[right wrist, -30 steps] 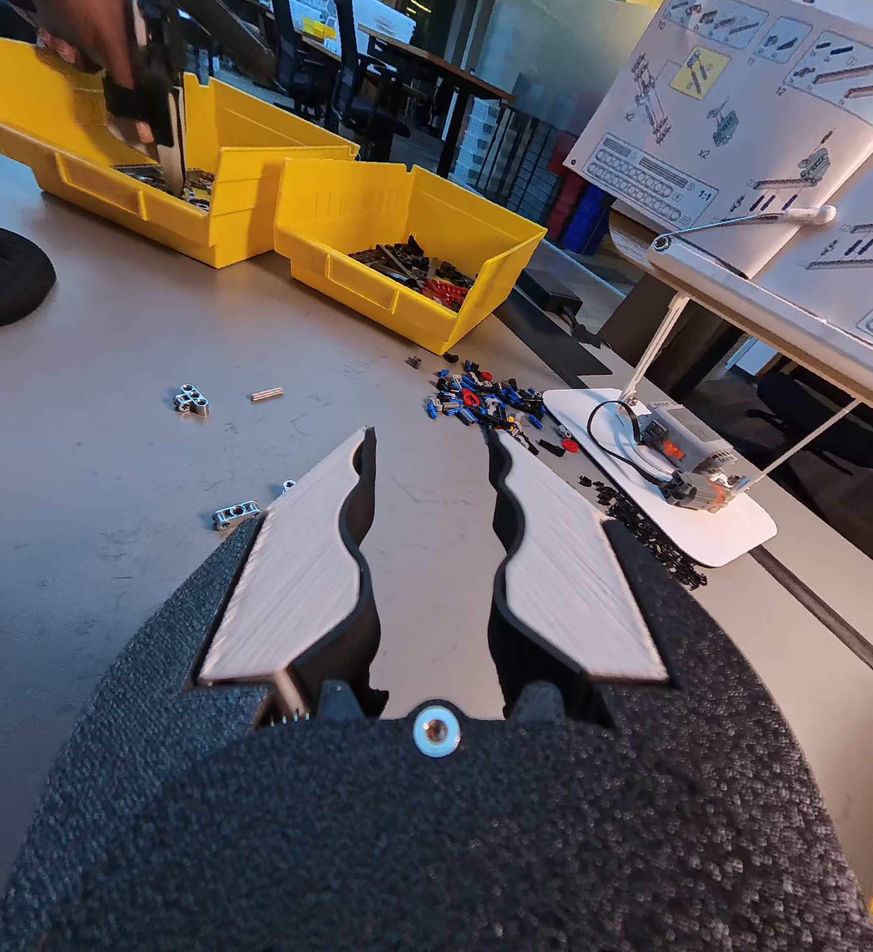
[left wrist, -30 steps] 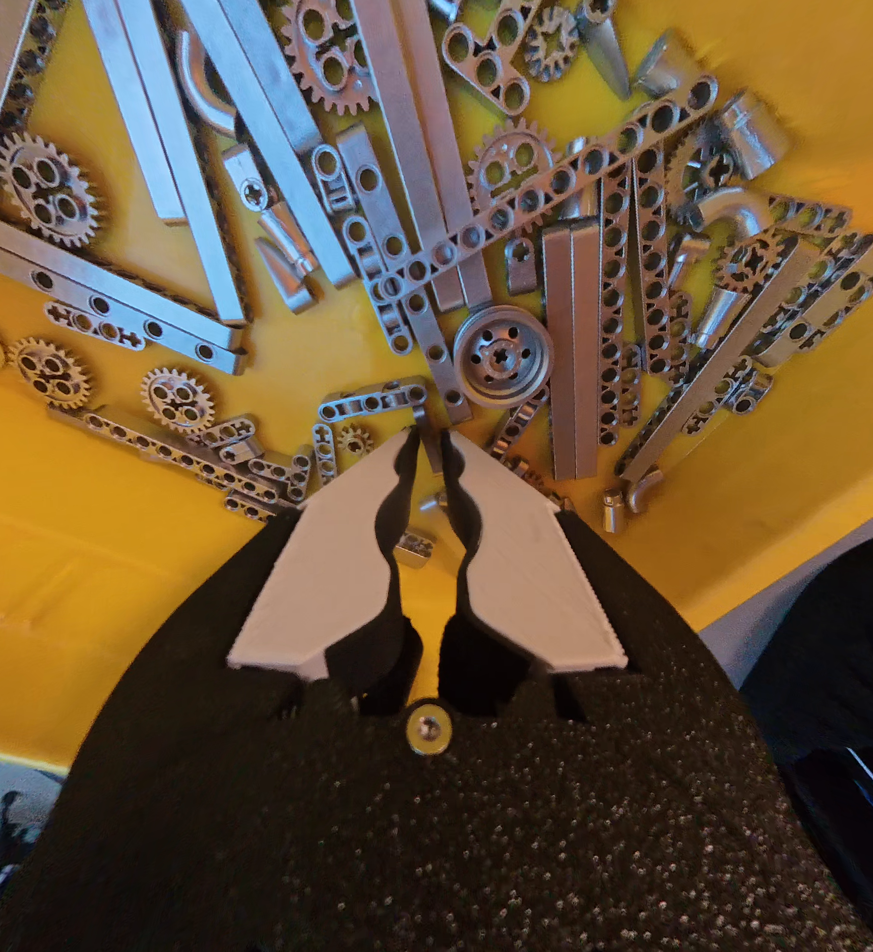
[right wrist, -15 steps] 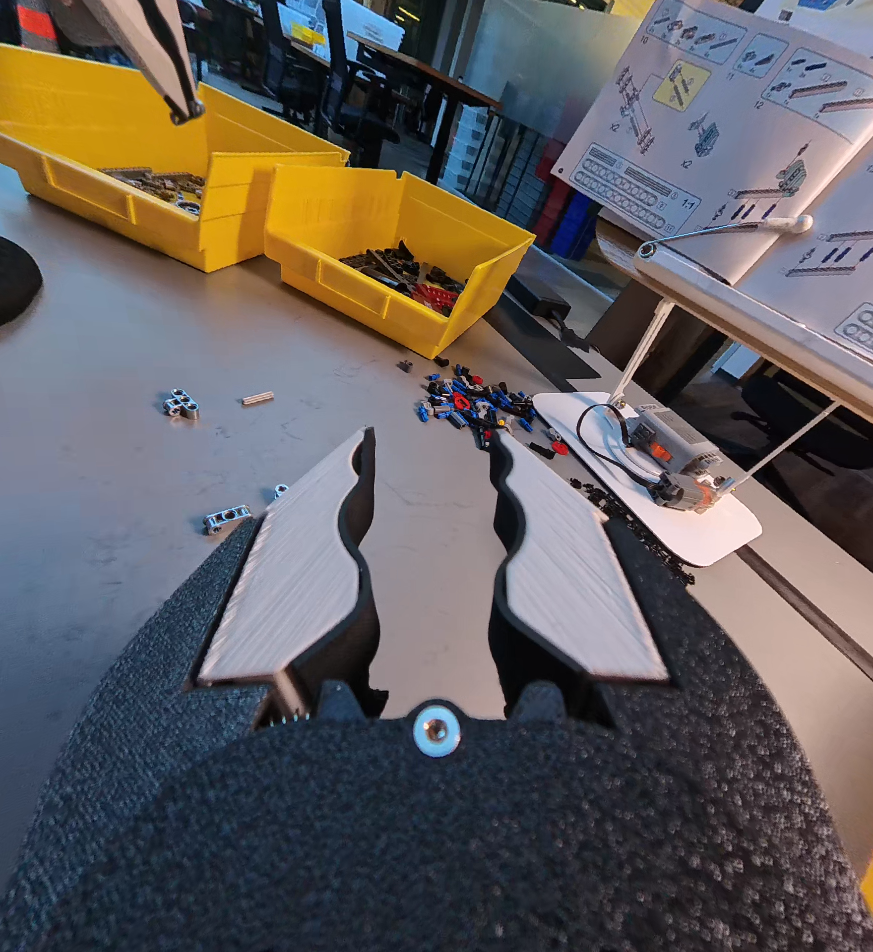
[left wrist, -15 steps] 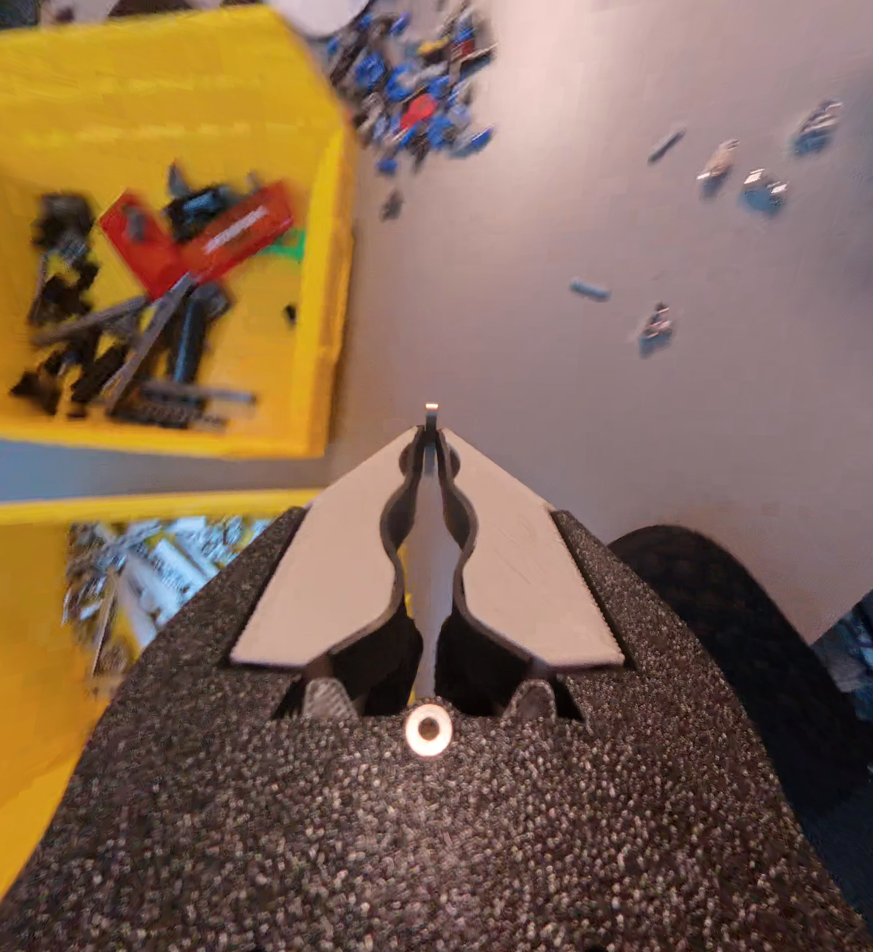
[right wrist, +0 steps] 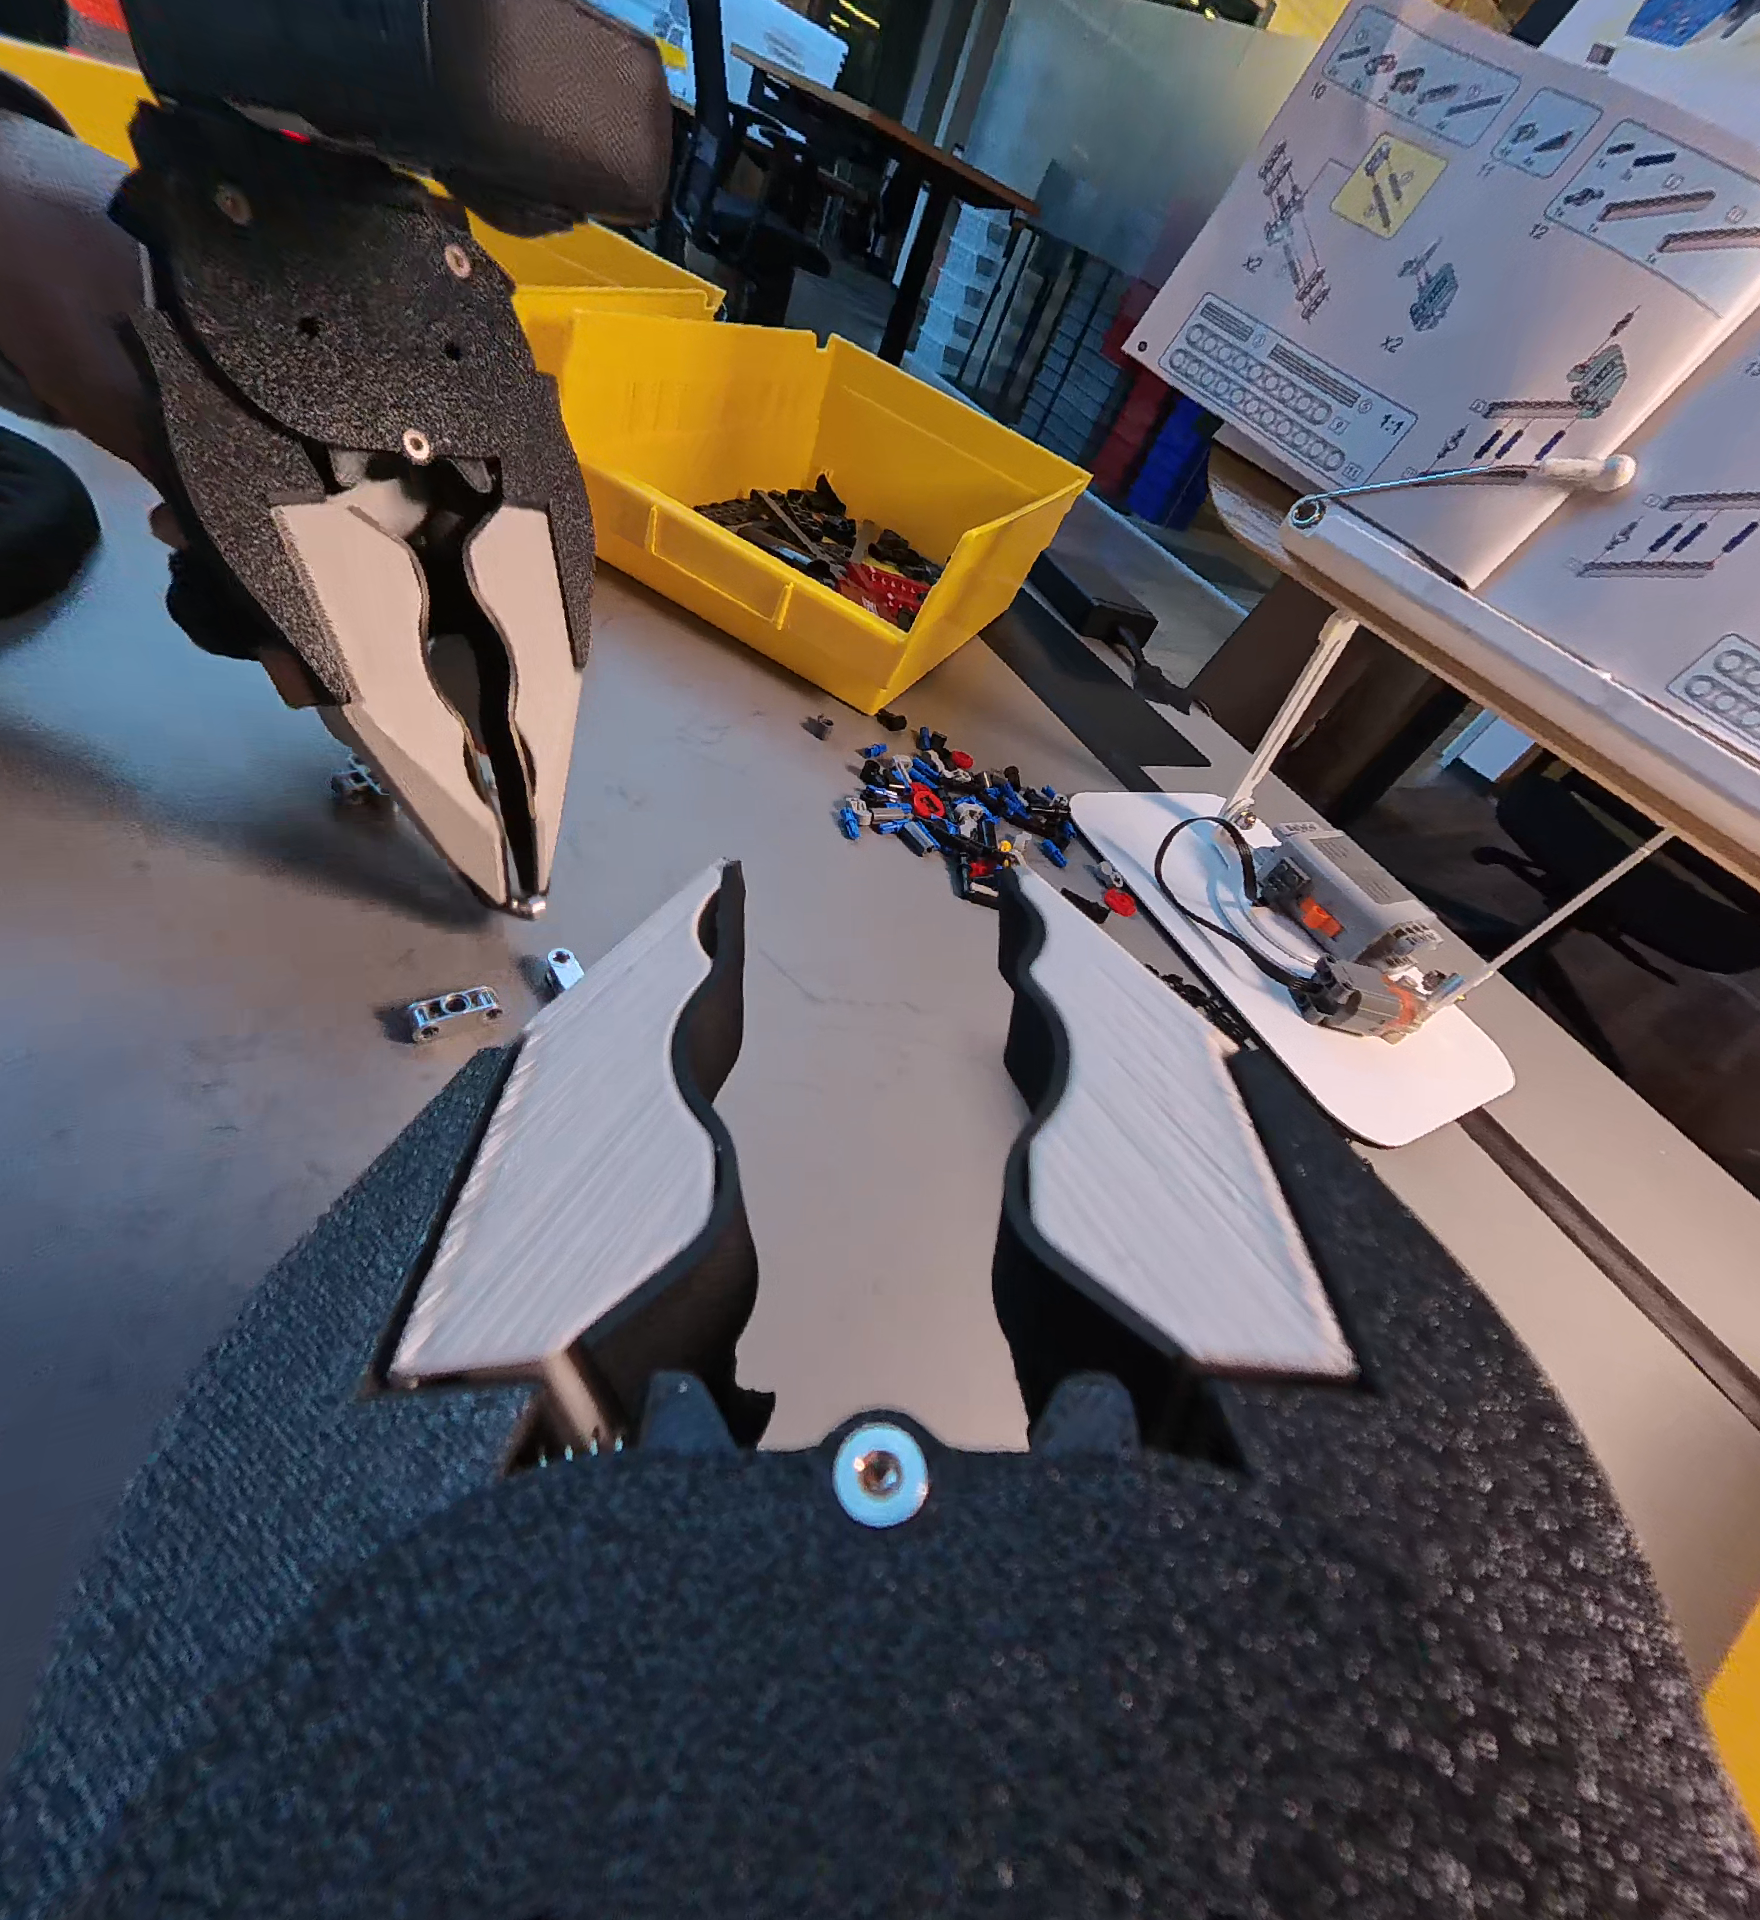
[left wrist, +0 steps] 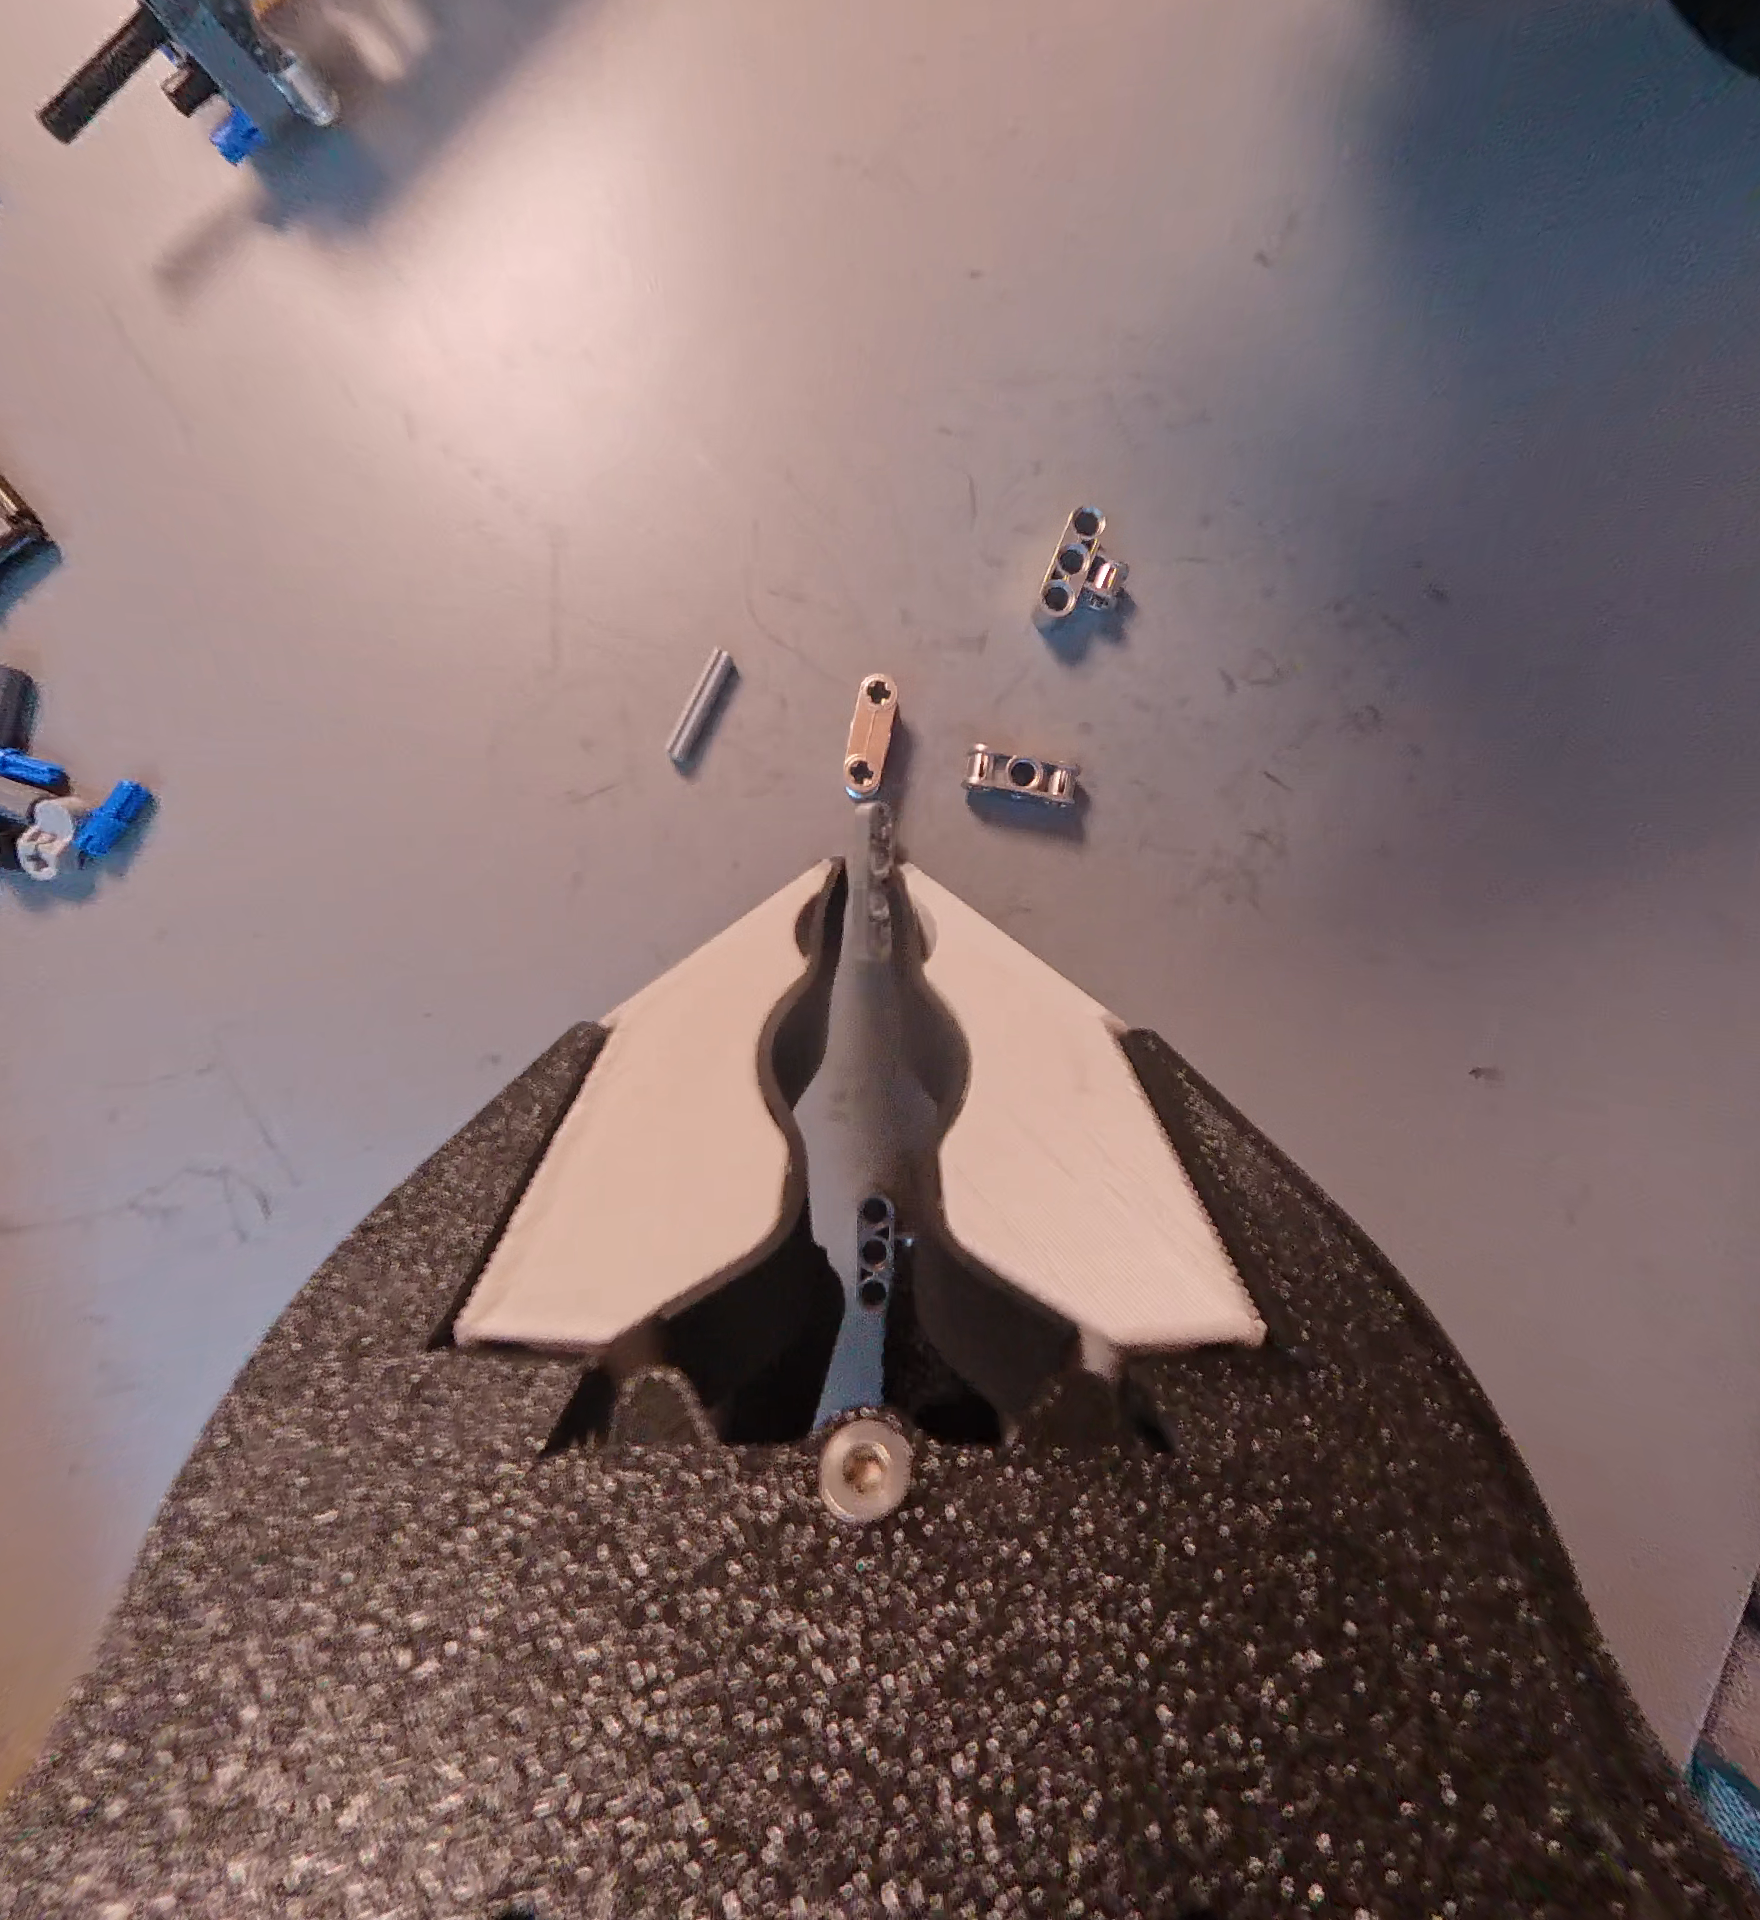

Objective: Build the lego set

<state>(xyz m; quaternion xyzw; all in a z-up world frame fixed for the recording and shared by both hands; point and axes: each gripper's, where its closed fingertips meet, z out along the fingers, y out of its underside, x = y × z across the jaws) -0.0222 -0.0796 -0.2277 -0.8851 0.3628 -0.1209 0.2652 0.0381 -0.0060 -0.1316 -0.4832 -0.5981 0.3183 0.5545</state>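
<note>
a thin grey beam [left wrist: 872,854] is pinched edge-on at the tips of the left hand-held gripper [left wrist: 870,878], just above the desk [left wrist: 1271,312] beside a small link [left wrist: 873,735]. the right hand-held gripper [right wrist: 871,883] is held wide and empty, nearby.

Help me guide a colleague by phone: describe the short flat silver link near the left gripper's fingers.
On the grey table, look just beyond the left gripper. The short silver link lies flat there, between a plain grey rod and a chunkier silver connector; it alone has a cross-shaped hole at each end.

Workshop — yellow parts bins [right wrist: 824,499], instruction sheets [right wrist: 1458,270].
</note>
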